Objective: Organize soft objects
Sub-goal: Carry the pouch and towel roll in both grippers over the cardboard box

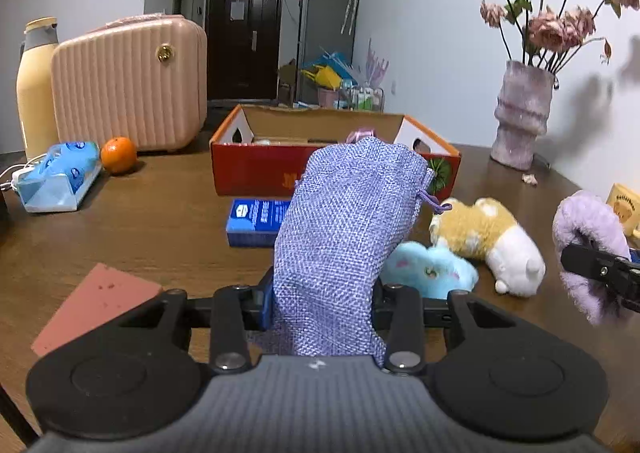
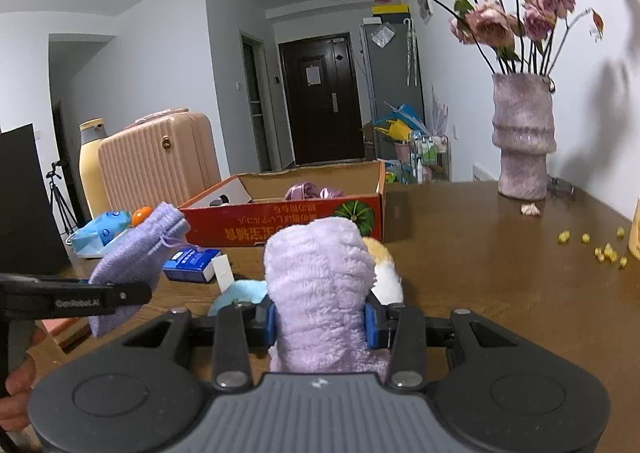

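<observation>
1. Brown wooden table [image 1: 160, 221]: we log everything on it.
2. Ribbed pink hard-shell suitcase [image 1: 128, 85], far left.
3. Open red cardboard box [image 1: 256, 173], Chinese print on its side; satin items inside.
4. Woven lilac drawstring pouch [image 1: 344, 237]: our left gripper [image 1: 320, 303] is clamped on it, raised before the box.
5. Fluffy lilac plush piece [image 2: 316, 293]: our right gripper [image 2: 320, 319] pinches it; the left tool's arm reads "GenRobot.AI".
6. Yellow-and-white plush toy [image 1: 492, 241] and pale blue plush toy [image 1: 432, 269], lying touching.
7. Blue printed carton [image 1: 256, 221], text illegible.
</observation>
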Tool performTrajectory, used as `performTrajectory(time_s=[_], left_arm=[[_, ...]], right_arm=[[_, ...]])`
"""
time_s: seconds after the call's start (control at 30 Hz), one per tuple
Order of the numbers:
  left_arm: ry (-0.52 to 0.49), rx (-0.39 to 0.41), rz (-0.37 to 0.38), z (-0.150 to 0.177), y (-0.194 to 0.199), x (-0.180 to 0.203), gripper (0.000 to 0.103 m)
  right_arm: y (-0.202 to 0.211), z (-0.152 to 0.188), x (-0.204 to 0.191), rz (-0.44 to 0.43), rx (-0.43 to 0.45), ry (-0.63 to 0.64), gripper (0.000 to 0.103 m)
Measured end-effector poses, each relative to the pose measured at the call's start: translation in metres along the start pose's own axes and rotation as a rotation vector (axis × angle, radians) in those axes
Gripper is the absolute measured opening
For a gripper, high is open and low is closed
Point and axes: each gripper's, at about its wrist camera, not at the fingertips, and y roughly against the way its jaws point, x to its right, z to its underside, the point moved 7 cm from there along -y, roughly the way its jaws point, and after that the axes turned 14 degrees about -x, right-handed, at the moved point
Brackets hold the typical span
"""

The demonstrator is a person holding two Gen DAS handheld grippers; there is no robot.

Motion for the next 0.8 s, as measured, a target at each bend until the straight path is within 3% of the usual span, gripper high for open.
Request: performTrajectory(time_s=[0.5, 0.8], left_arm=[[0.036, 0.094, -0.011, -0.044, 0.009, 0.007, 0.039], [0.112, 0.128, -0.011, -0.078, -0.01, 0.0, 0.039]], right_arm=[[-0.016, -0.048, -0.01, -0.008, 0.055, 0.031, 0.038], [-0.044, -0.081, -0.018, -0.035, 0.073, 0.033, 0.038]])
